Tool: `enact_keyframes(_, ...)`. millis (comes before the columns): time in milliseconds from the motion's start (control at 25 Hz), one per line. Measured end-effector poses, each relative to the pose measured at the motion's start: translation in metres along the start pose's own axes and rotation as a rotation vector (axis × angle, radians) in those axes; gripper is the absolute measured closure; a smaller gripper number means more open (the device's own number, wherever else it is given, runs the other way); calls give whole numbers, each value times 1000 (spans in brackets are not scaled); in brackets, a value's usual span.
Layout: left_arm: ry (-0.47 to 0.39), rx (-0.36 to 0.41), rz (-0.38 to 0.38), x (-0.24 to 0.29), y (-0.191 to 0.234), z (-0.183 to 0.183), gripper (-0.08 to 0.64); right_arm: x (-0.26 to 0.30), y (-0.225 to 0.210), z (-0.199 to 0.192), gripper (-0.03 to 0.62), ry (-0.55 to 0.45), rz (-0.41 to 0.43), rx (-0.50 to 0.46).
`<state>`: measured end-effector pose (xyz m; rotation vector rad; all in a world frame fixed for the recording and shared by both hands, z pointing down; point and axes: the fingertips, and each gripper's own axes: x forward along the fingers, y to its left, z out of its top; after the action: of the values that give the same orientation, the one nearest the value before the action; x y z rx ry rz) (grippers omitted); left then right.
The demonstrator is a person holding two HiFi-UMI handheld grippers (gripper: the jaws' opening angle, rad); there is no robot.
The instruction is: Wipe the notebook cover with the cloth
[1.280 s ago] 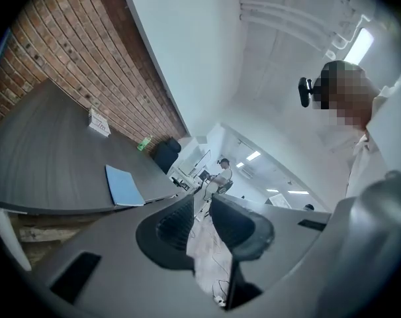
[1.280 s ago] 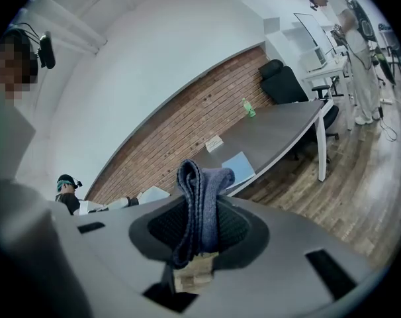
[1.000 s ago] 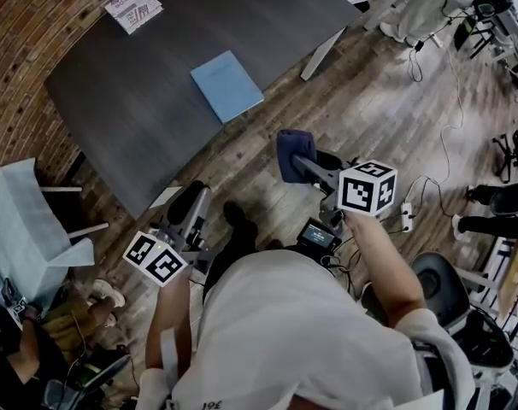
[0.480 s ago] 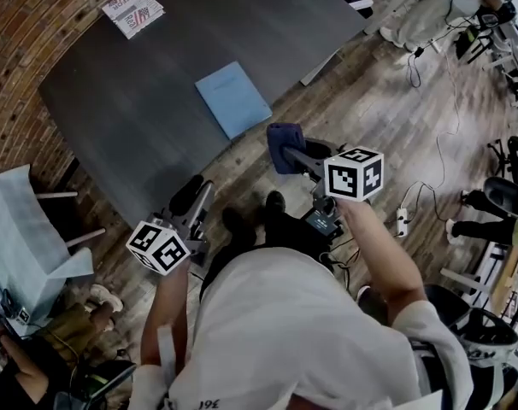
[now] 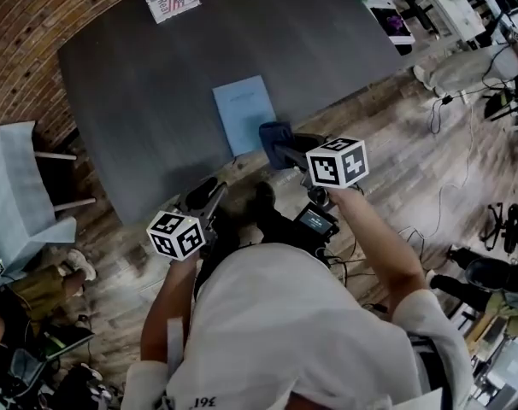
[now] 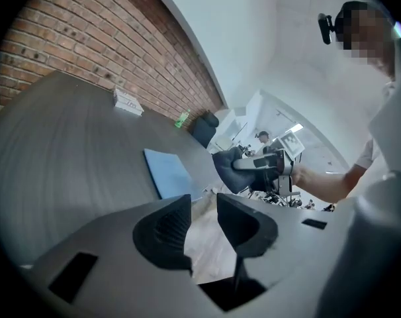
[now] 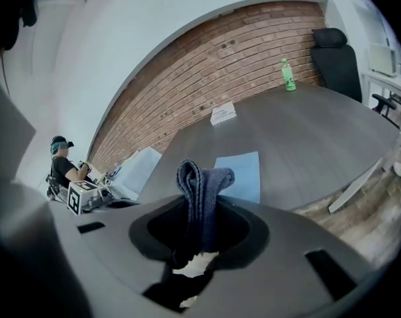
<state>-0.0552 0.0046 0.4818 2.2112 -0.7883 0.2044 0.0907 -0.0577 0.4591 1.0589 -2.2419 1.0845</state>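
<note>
"Head view: what's moved since a second ago?"
"The person has closed on the table (image 5: 139,84). The right gripper (image 5: 283,150), clamped on the cloth (image 5: 273,135), was over the floor. Now the cloth sits at the near edge of the notebook (image 5: 244,114), maybe touching. I'd judge wiping is about to begin."
"And the left gripper (image 5: 209,196)?"
"Off the table edge, jaws opening, nothing between them."
"The notebook itself?"
"Pale blue, closed, flat near the table's front edge. Plain cover; no dirt I can make out."

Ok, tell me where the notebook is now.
Head view, centre: the blue notebook lies on the dark table near its edge, right beside the dark cloth clamped in the right gripper.
</note>
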Motion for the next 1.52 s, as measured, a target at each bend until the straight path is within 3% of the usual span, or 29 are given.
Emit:
enact_keyframes(360,13,-48,181,59,20,-14,431,50,-38,36,483,151,109,-150)
enact_keyframes(600,50,-41,241,82,44,-14,431,95,-47,48,483,220,121,-196)
enact_keyframes(840,94,-17,182,106,50,-9,439,137,-45,54,483,239,92,-161)
enact_keyframes(1200,191,-69,100,132,70,-14,448,191,-25,70,483,216,120,-13)
enact_keyframes(1400,222,-156,122,139,78,-16,491,218,-40,70,483,227,77,77)
enact_keyframes(1520,245,-161,142,141,78,-16,502,221,-54,68,482,229,49,100)
